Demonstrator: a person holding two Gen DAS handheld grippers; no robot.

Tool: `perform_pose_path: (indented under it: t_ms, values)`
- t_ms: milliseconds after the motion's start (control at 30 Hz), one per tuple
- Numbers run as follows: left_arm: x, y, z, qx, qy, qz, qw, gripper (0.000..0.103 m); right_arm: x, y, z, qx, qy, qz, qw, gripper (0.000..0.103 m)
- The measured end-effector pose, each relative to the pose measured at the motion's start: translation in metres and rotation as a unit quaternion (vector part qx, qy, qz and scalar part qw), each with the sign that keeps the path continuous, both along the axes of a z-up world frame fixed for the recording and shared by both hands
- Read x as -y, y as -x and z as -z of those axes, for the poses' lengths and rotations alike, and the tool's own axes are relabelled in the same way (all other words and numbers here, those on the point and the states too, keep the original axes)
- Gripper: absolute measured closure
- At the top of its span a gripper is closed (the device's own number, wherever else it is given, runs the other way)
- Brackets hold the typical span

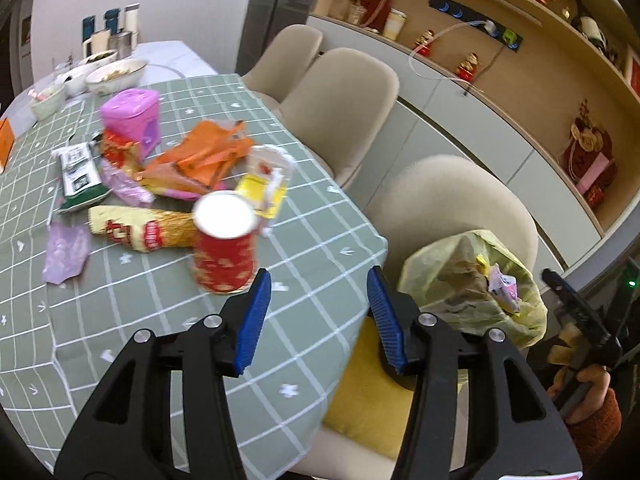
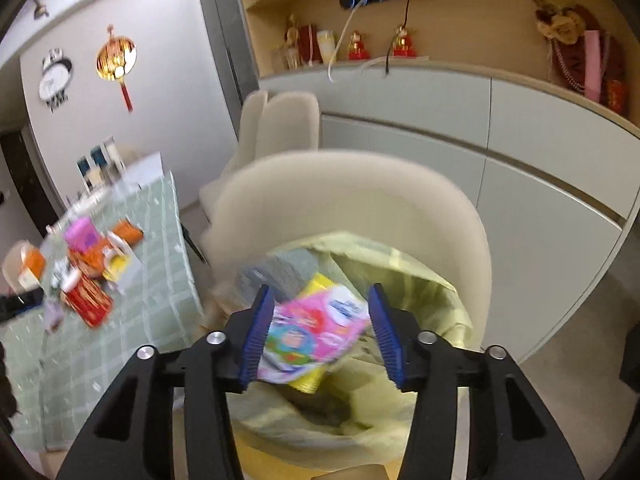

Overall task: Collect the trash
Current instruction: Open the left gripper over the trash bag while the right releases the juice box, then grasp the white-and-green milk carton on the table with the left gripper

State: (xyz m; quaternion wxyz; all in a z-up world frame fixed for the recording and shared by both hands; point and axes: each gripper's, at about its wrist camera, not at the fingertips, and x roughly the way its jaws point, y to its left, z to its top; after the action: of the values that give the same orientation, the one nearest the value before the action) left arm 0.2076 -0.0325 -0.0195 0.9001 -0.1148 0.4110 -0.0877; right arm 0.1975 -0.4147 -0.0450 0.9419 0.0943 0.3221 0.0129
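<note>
My left gripper [image 1: 318, 316] is open and empty above the table's near edge, just short of a red paper cup [image 1: 224, 246] with a white inside. Behind the cup lie a gold and red wrapper [image 1: 136, 230], orange wrappers [image 1: 208, 152], a green and white packet [image 1: 80, 178] and a pink box [image 1: 130, 116]. My right gripper [image 2: 320, 328] is open over a yellow trash bag [image 2: 404, 280] standing on a chair. A pink wrapper [image 2: 316, 332] lies between its fingers, blurred, over the bag's mouth. The bag also shows in the left wrist view [image 1: 472, 284].
The table has a green checked cloth [image 1: 304, 216]. Cream chairs [image 1: 340, 96] stand along its right side. Bowls of food [image 1: 116, 74] sit at the far end. A cabinet with shelves [image 1: 500, 92] runs along the right wall.
</note>
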Motion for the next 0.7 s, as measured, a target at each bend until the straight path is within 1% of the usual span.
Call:
perform_pose_path:
  t_ms: [33, 100, 133, 267, 333, 400, 500, 567, 633, 700]
  values:
    - [-0.012, 0.001, 0.001, 0.003, 0.001, -0.005, 1.0, 0.055, -0.003, 0.003, -0.005, 0.006, -0.004, -0.003, 1.0, 0.045]
    - [-0.034, 0.003, 0.002, 0.004, -0.001, -0.018, 0.9998, 0.055, -0.021, 0.009, -0.017, 0.03, -0.014, -0.021, 0.999, 0.043]
    - [-0.05, 0.003, 0.004, 0.004, -0.001, -0.028, 0.9996, 0.055, -0.032, 0.011, -0.022, 0.035, -0.01, -0.029, 0.999, 0.042]
    - [-0.11, 0.009, 0.009, 0.007, 0.0, -0.079, 0.9968, 0.055, -0.096, 0.009, -0.036, 0.038, 0.005, -0.074, 0.997, 0.042]
    - [-0.146, 0.014, 0.014, 0.009, 0.004, -0.114, 0.9935, 0.055, -0.126, 0.009, -0.04, 0.043, 0.007, -0.092, 0.995, 0.042]
    - [-0.173, 0.018, 0.017, 0.006, 0.006, -0.135, 0.9908, 0.055, -0.153, 0.009, -0.044, 0.049, 0.009, -0.101, 0.994, 0.042]
    - [-0.216, 0.025, 0.023, 0.004, 0.002, -0.161, 0.9869, 0.055, -0.194, 0.003, -0.042, 0.033, 0.01, -0.132, 0.991, 0.042]
    - [-0.235, 0.029, 0.027, 0.003, 0.003, -0.165, 0.9863, 0.053, -0.221, 0.002, -0.038, 0.026, 0.012, -0.151, 0.988, 0.042]
    - [-0.249, 0.033, 0.03, 0.005, 0.006, -0.159, 0.9873, 0.05, -0.242, 0.003, -0.034, 0.021, 0.021, -0.157, 0.987, 0.042]
    - [-0.26, 0.034, 0.033, 0.009, 0.007, -0.151, 0.9885, 0.05, -0.26, 0.003, -0.03, 0.013, 0.029, -0.162, 0.986, 0.042]
